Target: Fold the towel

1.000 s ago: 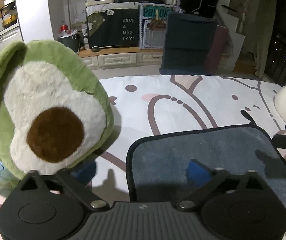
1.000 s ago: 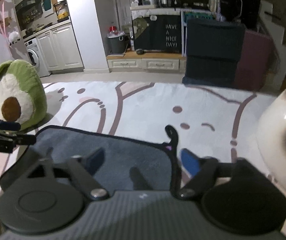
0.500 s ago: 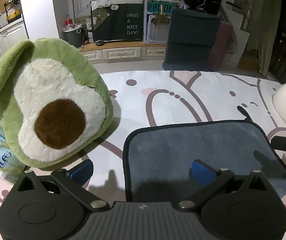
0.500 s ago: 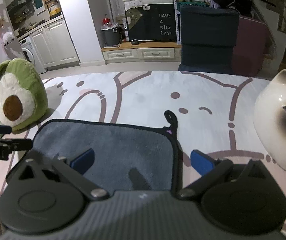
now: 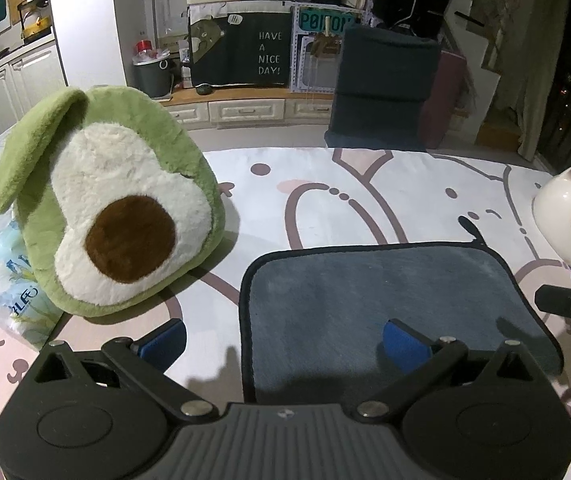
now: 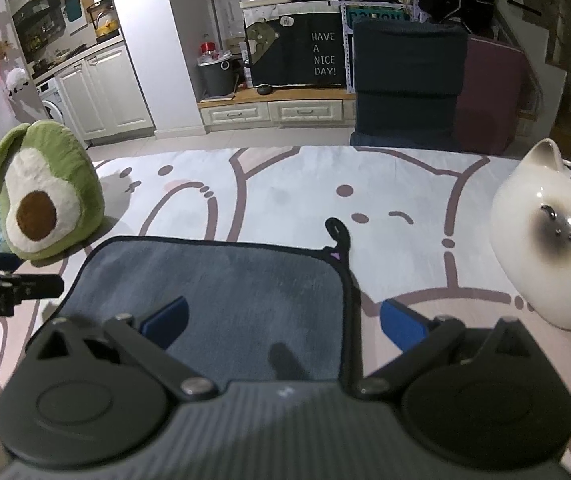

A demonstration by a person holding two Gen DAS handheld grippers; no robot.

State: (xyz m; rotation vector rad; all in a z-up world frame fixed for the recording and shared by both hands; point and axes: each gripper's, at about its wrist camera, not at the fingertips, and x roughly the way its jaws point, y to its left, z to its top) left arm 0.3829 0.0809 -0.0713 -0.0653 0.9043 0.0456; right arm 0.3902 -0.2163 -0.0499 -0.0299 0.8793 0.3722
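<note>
A grey-blue towel point(image 5: 385, 292) with a black hem lies flat on the patterned table cover; it also shows in the right wrist view point(image 6: 221, 288). A black hanging loop point(image 6: 339, 232) sticks out at its far right corner. My left gripper point(image 5: 283, 340) is open above the towel's near left edge, one blue pad off the cloth and one over it. My right gripper point(image 6: 283, 322) is open above the near right edge, straddling the hem. Neither holds anything.
A green avocado plush point(image 5: 105, 204) sits left of the towel, with a plastic pack point(image 5: 1, 284) behind it. A white ceramic cat point(image 6: 545, 236) stands to the right. The white and pink table cover point(image 6: 285, 192) stretches beyond the towel.
Both grippers have risen and drawn back a little from the towel. The towel lies still and both grippers stay open.
</note>
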